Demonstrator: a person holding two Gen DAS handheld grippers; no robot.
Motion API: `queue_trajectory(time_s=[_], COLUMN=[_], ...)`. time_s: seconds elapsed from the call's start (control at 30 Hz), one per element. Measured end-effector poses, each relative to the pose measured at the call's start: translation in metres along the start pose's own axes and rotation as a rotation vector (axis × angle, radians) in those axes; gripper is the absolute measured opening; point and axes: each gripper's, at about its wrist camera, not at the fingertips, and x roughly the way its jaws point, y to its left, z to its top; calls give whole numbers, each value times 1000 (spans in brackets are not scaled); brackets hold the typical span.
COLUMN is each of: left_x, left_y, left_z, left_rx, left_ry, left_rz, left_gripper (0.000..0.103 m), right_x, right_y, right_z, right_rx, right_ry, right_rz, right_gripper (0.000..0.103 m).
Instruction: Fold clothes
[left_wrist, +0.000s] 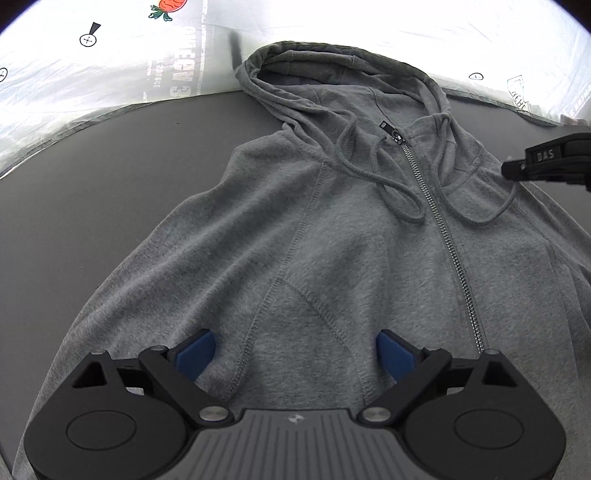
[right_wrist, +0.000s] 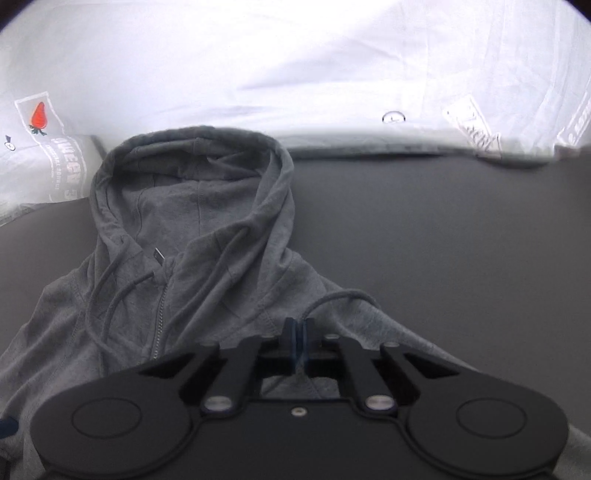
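A grey zip-up hoodie (left_wrist: 332, 240) lies flat on a dark table (left_wrist: 110, 192), front up, zipper closed, hood toward the far edge. My left gripper (left_wrist: 293, 350) is open, its blue pads over the lower front by the pocket seam. My right gripper (right_wrist: 297, 332) is shut on the hoodie's drawstring (right_wrist: 332, 299) at the right shoulder of the hoodie (right_wrist: 184, 258). The right gripper also shows at the right edge of the left wrist view (left_wrist: 546, 162).
A white printed sheet (left_wrist: 110, 66) with a strawberry picture and grey lettering hangs behind the table's far edge; it also shows in the right wrist view (right_wrist: 332, 74). Bare dark table (right_wrist: 461, 229) lies right of the hoodie and left of it.
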Motion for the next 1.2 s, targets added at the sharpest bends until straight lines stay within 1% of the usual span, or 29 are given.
queue_trajectory(time_s=[0.03, 0.07, 0.1, 0.13, 0.17, 0.23, 0.33, 0.4, 0.43, 0.5, 0.53, 0.57, 0.63, 0.7, 0.8, 0.87, 0.97, 1.1, 1.17, 1.2], left_x=[0, 0, 0, 0, 0, 0, -2, -8, -12, -18, -20, -23, -28, -34, -42, -50, -67, -91, -103, -109], left_y=[0, 0, 0, 0, 0, -1, -1, -1, 0, 0, -1, -1, -2, -1, 3, 5, 7, 5, 0, -4], left_z=[-1, -1, -2, -2, -1, -1, -1, -4, -6, -12, -15, -18, -22, -25, -32, -38, -53, -79, -93, -100], left_rx=[-3, -6, -8, -10, -11, -15, -24, -30, -32, -26, -18, -8, 6, -2, -43, -69, -95, -146, -159, -160], left_ry=[-4, -7, -10, -11, -11, -11, -9, -15, -21, -25, -25, -26, -32, -36, -34, -30, -38, -31, -26, -25], left_rz=[2, 3, 3, 3, 2, 3, 5, 4, 0, -4, -2, 2, 14, 20, 16, 26, 68, 115, 134, 149], left_gripper=[96, 97, 97, 98, 98, 98, 98, 98, 98, 98, 98, 98, 98, 98, 98, 98, 98, 98, 98, 98], right_x=[-21, -42, -62, -78, -93, -108, -112, -117, -119, -125, -128, -129, -129, -123, -120, -124, -133, -140, -143, -145], right_y=[11, 20, 27, 32, 39, 48, 61, 60, 59, 54, 52, 47, 36, 27, 23, 25, 30, 41, 41, 40], right_z=[0, -3, -7, -12, -18, -34, -69, -83, -90, -93, -94, -92, -86, -78, -75, -77, -86, -114, -129, -138], right_rx=[-92, -171, -224, -255, -271, -276, -281, -313, -330, -337, -338, -316, -258, -197, -177, -182, -196, -295, -339, -351], right_ry=[-85, -162, -217, -248, -253, -193, -44, 20, 49, 38, 28, 21, 12, 9, 6, 1, 8, 60, 86, 100], right_rz=[-34, -40, -24, 0, 40, 122, 158, 190, 207, 194, 185, 173, 148, 127, 123, 132, 174, 188, 204, 214], right_gripper=[3, 3, 3, 3, 3, 4, 4, 5, 8, 18, 27, 33, 35, 35, 34, 34, 33, 34, 42, 43])
